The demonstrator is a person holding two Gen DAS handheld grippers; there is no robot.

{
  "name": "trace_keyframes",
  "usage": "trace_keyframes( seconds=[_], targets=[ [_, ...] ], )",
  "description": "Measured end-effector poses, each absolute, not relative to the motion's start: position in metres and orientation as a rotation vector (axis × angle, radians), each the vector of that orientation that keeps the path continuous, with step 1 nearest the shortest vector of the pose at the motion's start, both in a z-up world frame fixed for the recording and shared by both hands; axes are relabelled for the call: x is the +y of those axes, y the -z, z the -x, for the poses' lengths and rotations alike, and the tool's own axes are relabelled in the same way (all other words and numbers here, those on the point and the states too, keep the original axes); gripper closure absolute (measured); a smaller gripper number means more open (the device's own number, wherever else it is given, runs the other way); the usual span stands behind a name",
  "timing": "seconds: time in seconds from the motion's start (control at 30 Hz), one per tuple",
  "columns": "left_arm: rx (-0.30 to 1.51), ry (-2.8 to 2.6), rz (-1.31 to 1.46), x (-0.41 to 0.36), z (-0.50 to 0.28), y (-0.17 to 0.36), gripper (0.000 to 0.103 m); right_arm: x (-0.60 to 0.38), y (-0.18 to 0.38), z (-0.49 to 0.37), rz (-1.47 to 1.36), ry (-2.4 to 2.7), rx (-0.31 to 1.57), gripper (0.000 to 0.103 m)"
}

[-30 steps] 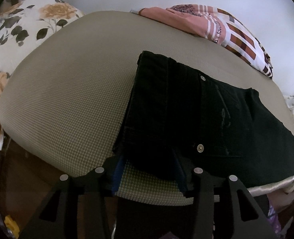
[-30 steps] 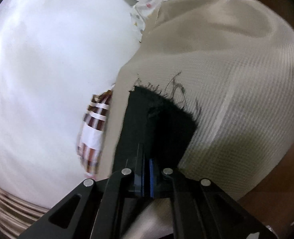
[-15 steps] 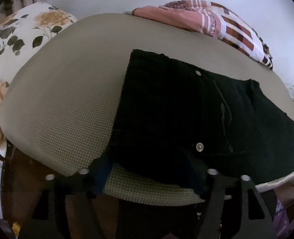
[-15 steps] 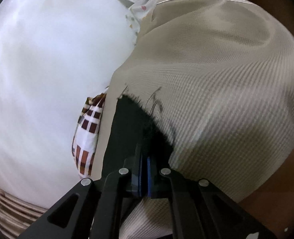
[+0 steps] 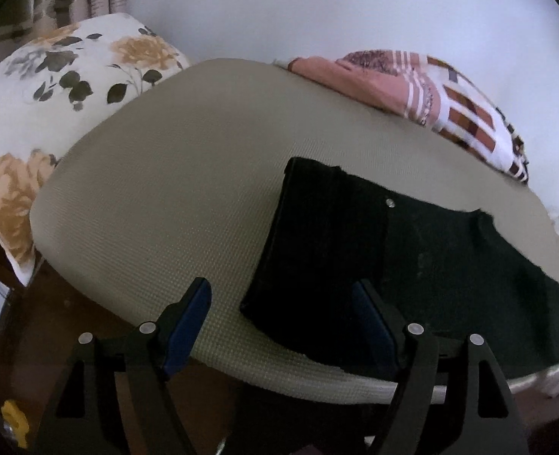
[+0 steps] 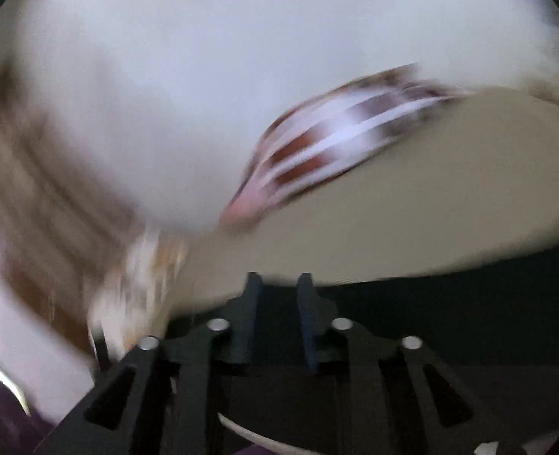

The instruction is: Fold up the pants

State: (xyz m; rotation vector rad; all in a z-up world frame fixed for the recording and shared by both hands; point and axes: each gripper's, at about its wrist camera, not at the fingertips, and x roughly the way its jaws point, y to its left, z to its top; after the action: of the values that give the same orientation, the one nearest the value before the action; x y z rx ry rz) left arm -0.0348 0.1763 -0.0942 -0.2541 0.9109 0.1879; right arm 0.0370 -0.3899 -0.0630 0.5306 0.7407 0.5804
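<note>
On right half of beige cushion (image 5: 188,197): folded black pants (image 5: 412,276), long axis left-right. Left hand-held gripper (image 5: 281,322) released, jaws just widened, straddling near-left corner, untouching. Right hand-held gripper (image 6: 279,303) just parting, empty, view blurred. Left nearer.

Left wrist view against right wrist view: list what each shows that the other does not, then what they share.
Only the left wrist view shows the folded black pants lying flat, the floral pillow, and the left gripper open with the pants' near corner between its pads, untouched.

Only the right wrist view, heavily blurred, shows the right gripper, partly open with nothing visible between its pads.

Both show the beige cushion, the striped brown-and-white cloth and the white wall.
</note>
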Motion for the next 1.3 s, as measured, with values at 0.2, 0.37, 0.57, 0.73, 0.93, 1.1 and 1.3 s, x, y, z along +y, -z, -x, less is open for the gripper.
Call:
trace_keyframes(
  seconds=[0.2,0.37,0.57,0.73,0.93,1.1,1.3],
  targets=[
    [0.910,-0.214,0.236,0.180,0.049,0.089,0.025,-0.245,0.110,-0.138,-0.228,-0.872,0.994,0.075],
    [0.922,-0.240,0.241,0.186,0.052,0.092,0.024,-0.191,0.140,-0.175,-0.113,-0.928,1.101,0.075],
    [0.980,-0.253,0.248,0.191,0.043,0.107,0.024,-0.172,0.176,-0.192,-0.028,-0.922,1.211,0.076],
    [1.007,-0.256,0.270,0.192,0.039,0.117,0.024,-0.174,0.173,-0.192,0.034,-0.903,1.191,0.095],
    [1.004,-0.269,0.276,0.193,0.036,0.118,0.020,-0.173,0.158,-0.191,0.056,-0.846,1.092,0.103],
    [1.007,-0.269,0.276,0.192,0.031,0.119,0.019,-0.179,0.170,-0.218,0.045,-0.719,1.089,0.103],
    [0.998,-0.260,0.238,0.188,0.029,0.116,0.019,-0.221,0.154,-0.226,-0.275,-0.812,1.080,0.095]
  ],
)
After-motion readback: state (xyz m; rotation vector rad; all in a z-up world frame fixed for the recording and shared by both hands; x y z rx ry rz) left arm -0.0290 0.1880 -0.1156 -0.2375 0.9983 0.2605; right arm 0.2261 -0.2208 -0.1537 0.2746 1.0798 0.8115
